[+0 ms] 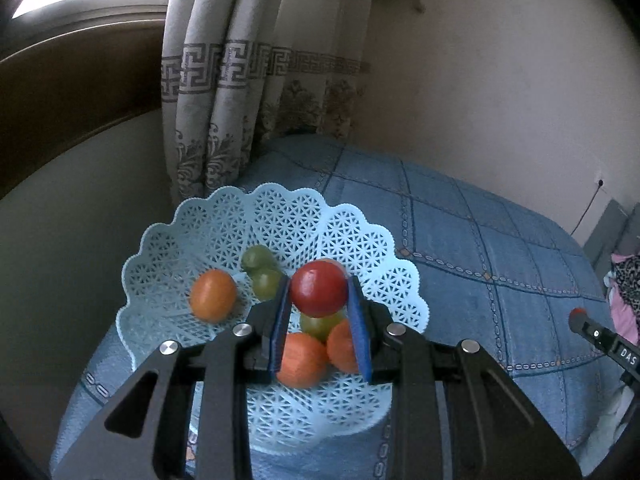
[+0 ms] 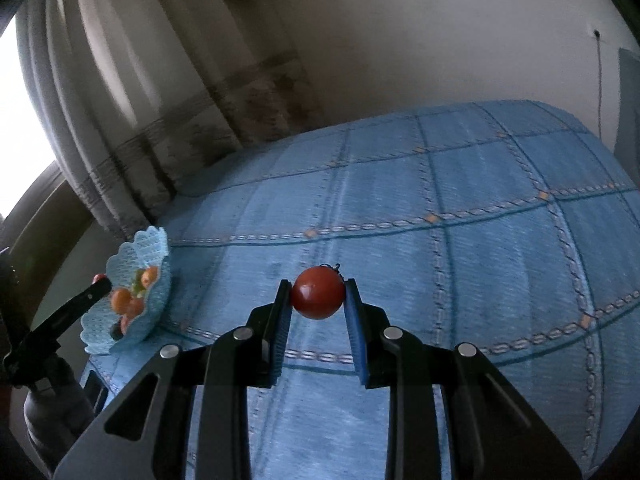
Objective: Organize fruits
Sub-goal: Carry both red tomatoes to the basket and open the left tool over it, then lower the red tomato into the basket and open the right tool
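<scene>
My left gripper point(image 1: 319, 292) is shut on a red tomato point(image 1: 319, 289), held just above the pale blue lattice basket point(image 1: 224, 224). In the basket lie an orange fruit point(image 1: 213, 295) at left, green grapes point(image 1: 262, 274) in the middle, another green grape point(image 1: 320, 326) under the tomato, and two orange fruits point(image 1: 302, 360) near the fingers. My right gripper point(image 2: 319, 296) is shut on a second red tomato point(image 2: 319, 297) over the blue quilted cloth point(image 2: 460, 260). The right gripper's tip, with this tomato point(image 1: 578, 313), shows at the right edge of the left wrist view. The basket point(image 2: 132, 256) stands far left in the right wrist view.
The blue cloth point(image 1: 480, 264) covers a surface that ends near the patterned curtain point(image 1: 240, 92) behind the basket. A plain wall point(image 1: 500, 80) runs along the back. Pink and leopard-print fabric point(image 1: 624, 292) lies at the far right. A cord point(image 2: 599, 80) hangs down the wall.
</scene>
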A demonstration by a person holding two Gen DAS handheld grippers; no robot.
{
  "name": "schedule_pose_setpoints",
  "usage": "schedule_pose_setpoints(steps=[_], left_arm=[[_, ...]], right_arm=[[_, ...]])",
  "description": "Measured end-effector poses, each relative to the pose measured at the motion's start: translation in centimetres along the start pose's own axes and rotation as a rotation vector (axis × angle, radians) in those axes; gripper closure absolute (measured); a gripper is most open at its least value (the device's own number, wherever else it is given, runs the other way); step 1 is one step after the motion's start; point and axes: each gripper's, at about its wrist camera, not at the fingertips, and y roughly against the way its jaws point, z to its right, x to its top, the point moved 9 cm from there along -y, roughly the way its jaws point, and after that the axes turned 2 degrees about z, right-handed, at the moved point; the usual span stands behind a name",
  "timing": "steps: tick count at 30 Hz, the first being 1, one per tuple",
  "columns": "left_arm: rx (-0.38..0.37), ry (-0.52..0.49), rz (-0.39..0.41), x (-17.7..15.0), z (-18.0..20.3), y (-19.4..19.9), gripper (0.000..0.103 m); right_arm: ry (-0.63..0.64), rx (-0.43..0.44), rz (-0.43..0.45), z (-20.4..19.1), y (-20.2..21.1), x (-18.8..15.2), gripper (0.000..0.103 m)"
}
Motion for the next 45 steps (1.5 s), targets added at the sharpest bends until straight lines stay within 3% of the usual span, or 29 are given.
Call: schedule_pose_setpoints(steps=[10,12,13,14,24,34,37,41,42,45], left_arm=[[0.016,-0.029,-0.025,-0.7,-2.4,0.2,0.073],[0.014,-0.01,-0.032,-0.8,-3.0,0.1,0.056],[0.017,0.003,-0.026,-0.7,-3.2,0.2,0.041],[0.018,0.014,-0.014,-0.4,-3.5,0.4,0.035],[0.051,0.1,0.021,0.7,-7.2,1.4,0.032],[0.104,0.133,0.049,1.3,-9.8,1.9,0.026],[0.114,0.136,0.053,1.4,-10.0,1.9,0.018],[0.128,0.129,0.058,1.5,-10.2,1.9,0.015],[0.128,0.126,0.059,1.5,-10.1,1.9,0.014],[0.13,0.121,0.066,1.6,-10.0,2.1,0.01]], right_arm=[[0.102,0.079,-0.024,-8.3,-2.6,0.2,0.076],[0.124,0.096,-0.033,-10.1,-3.2,0.1,0.076],[0.134,0.104,-0.037,-10.9,-3.4,0.0,0.076],[0.145,0.11,-0.039,-11.8,-3.7,0.0,0.076],[0.244,0.148,-0.063,-18.3,-6.0,-0.8,0.076],[0.323,0.1,-0.065,-20.8,-8.8,-1.3,0.076],[0.348,0.087,-0.055,-21.4,-9.1,-1.4,0.076],[0.352,0.078,-0.056,-21.5,-9.3,-1.6,0.074],[0.343,0.077,-0.055,-21.3,-9.3,-1.5,0.074],[0.322,0.075,-0.039,-20.6,-8.8,-1.3,0.058]])
